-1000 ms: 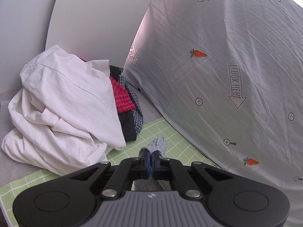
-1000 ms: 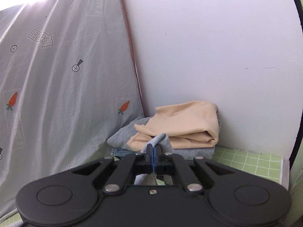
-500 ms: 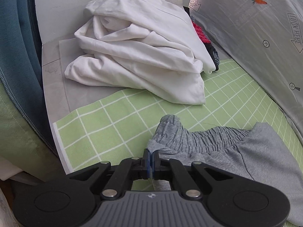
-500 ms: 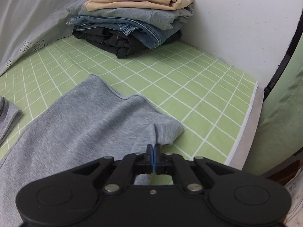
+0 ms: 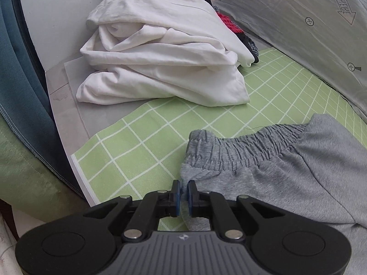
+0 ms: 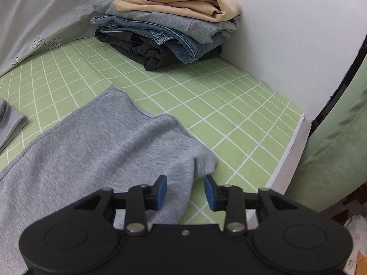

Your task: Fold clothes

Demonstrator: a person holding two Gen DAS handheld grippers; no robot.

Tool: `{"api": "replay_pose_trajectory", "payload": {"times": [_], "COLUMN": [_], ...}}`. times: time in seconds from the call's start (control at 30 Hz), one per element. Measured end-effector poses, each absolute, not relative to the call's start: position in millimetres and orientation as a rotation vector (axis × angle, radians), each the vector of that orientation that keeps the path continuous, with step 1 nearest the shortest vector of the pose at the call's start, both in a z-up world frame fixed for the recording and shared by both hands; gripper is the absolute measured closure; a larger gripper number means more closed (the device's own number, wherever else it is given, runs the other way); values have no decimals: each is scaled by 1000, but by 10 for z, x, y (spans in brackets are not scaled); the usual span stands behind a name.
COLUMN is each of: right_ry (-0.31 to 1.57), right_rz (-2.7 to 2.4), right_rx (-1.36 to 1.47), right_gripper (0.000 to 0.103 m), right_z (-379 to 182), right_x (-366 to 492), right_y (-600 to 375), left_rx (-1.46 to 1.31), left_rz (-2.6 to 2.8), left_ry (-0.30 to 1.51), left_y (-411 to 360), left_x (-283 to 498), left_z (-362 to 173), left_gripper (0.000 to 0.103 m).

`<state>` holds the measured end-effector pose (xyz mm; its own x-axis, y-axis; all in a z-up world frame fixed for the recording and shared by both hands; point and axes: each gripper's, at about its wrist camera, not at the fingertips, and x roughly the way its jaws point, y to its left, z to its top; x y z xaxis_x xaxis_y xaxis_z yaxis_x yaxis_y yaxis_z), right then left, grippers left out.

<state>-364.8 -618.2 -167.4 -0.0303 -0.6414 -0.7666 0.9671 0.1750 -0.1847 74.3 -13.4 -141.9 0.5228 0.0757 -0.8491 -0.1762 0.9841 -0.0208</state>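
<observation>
Grey sweatpants (image 5: pixel 298 167) lie spread across the green checked mat (image 5: pixel 142 142) on the desk, waistband to the left and leg hem to the right; the left hand-held gripper (image 5: pixel 182 191) sits at the near corner of the elastic waistband (image 5: pixel 240 142), its blue pads (image 5: pixel 176 194) a narrow slit apart with a wisp of grey cloth at the tips, and whether it grips that cloth or has just let go cannot be told; the right hand-held gripper (image 6: pixel 185 191) stands released, its pads wide apart either side of the rumpled near corner of the leg hem (image 6: pixel 201 162).

Judged from the task, the garment is being laid out flat for its first fold; doing it well would mean smoothing the bunched corner at the right and the puckered waistband at the left, then taking hold of edges square to the mat's grid so the fold lands straight.

At the far left a heap of unfolded laundry, a white garment (image 5: pixel 160 52) over red and dark checked pieces (image 5: pixel 231 23), sits close to the waistband and narrows the room there; at the far right a folded stack (image 6: pixel 167 27), tan on grey on denim on black, stands against the wall, well apart from the hem; a grey printed sheet (image 5: pixel 309 23) hangs along the far edge; the mat's near edge (image 6: pixel 289 151) is close to both hands, so cloth could slip over it.
</observation>
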Motion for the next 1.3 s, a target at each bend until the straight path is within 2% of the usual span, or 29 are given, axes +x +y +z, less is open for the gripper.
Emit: {"api": "replay_pose_trajectory", "payload": {"times": [0.1,0.17,0.2,0.23,0.27,0.3,0.43,0.7,0.93,1.07,1.3], "right_ry": [901,918,925,929,933,939,958,938,866,809,758], "right_rz": [-1343,-1325,-1317,-1311,-1305,-1300,-1253,-1174,-1145,-1133,-960], "right_rx": [449,425,415,404,388,373,353,346,459,711,1002], "right_gripper": [58,51,47,38,29,26,22,18,18,30,33], "right_z": [-1667,-1635,-1615,-1595,-1573,-1555,-1529,-1563,-1622,-1667,-1794], "right_x": [-3525,-3430,-3390,-3354,-3313,-3283,-3268,-3478,-3940,-4282,-4451], "right_y": [-6096,-6026,-5994,-5961,-5920,-5883,-5793,-5938,-6492,-6779,-6972], "left_rx": [-71,-78,-87,-98,-109,-119,-154,-143,-55,17,60], "left_rz": [140,144,153,167,183,199,257,336,155,-20,-214], "left_ry": [1033,1054,1064,1076,1082,1081,1049,912,916,969,1131], "left_y": [-152,-135,-125,-115,-106,-102,-112,-372,-1499,-2371,-3499], "left_x": [717,708,705,701,698,692,644,310,-358,-768,-1251], "left_z": [-1438,-1450,-1456,-1465,-1473,-1476,-1449,-1139,-1112,-1241,-1665], "left_gripper": [89,79,68,55,50,45,45,35,29,28,28]}}
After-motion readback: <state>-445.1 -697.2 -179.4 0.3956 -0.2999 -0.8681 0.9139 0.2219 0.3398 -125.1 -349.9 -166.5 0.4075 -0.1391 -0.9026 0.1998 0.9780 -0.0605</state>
